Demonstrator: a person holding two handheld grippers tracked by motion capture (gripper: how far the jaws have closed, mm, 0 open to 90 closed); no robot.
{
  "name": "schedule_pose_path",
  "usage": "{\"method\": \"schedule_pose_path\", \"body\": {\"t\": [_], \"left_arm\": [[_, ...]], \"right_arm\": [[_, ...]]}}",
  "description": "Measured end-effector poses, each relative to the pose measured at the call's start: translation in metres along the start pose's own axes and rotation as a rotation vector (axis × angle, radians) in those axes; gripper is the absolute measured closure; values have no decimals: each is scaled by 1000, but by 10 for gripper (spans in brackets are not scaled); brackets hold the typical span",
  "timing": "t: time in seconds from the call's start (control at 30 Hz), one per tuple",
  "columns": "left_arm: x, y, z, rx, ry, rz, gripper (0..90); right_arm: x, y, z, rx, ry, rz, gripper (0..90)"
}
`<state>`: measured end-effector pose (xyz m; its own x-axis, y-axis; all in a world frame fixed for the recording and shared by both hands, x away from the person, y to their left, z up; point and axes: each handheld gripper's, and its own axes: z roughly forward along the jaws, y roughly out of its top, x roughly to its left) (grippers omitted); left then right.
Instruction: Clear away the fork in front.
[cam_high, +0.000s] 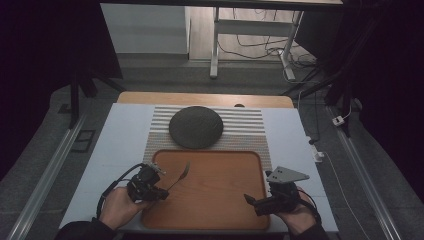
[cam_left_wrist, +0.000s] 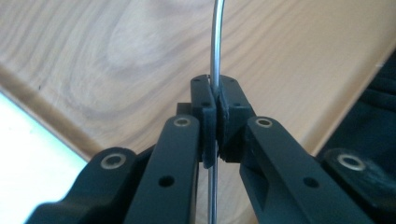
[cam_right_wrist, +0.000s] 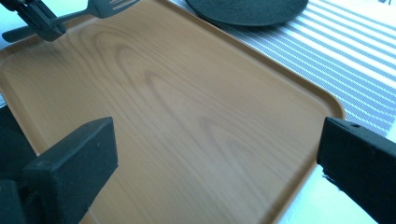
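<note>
From above, the left gripper (cam_high: 159, 192) holds a fork (cam_high: 181, 175) angled over the wooden tray (cam_high: 210, 210), while the right gripper (cam_high: 250, 200) hovers low at the tray's right edge. Its own camera shows the left jaws clamped on the fork's handle (cam_left_wrist: 215, 46). The right gripper's view shows its jaws spread wide, nothing between them, above the tray (cam_right_wrist: 196, 121).

table (cam_high: 115, 145): white | on it: striped mat (cam_high: 250, 125), wooden tray (cam_high: 215, 200)

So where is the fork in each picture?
High view: the fork sticks up and right from the left claw, over the wooden tray's left side.
Left gripper view: its thin metal handle runs up the middle, pinched between the shut jaws.
Right gripper view: its head is at the top left, held by the far claw.
Shared landmark: the wooden tray.
</note>
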<state>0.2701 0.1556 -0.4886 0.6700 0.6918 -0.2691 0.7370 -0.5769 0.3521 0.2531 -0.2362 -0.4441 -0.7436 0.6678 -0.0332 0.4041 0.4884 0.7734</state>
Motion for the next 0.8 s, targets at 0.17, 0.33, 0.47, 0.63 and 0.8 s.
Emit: {"method": "schedule_pose_path", "body": {"t": [0.17,0.33,0.47,0.63,0.8], "left_arm": [[9,0,7,35,19,-65,861],[14,2,15,62,35,-96,859],[15,4,17,68,43,-111,849],[15,3,17,55,27,-110,786],[15,4,13,33,15,-100,684]], "right_arm": [[-3,-6,-3,20,-8,13,0],[-4,-10,-3,33,-15,13,0],[-5,-12,-5,44,-22,14,0],[-6,-13,-7,39,-22,26,0],[-9,-15,-11,36,-27,50,0]]}}
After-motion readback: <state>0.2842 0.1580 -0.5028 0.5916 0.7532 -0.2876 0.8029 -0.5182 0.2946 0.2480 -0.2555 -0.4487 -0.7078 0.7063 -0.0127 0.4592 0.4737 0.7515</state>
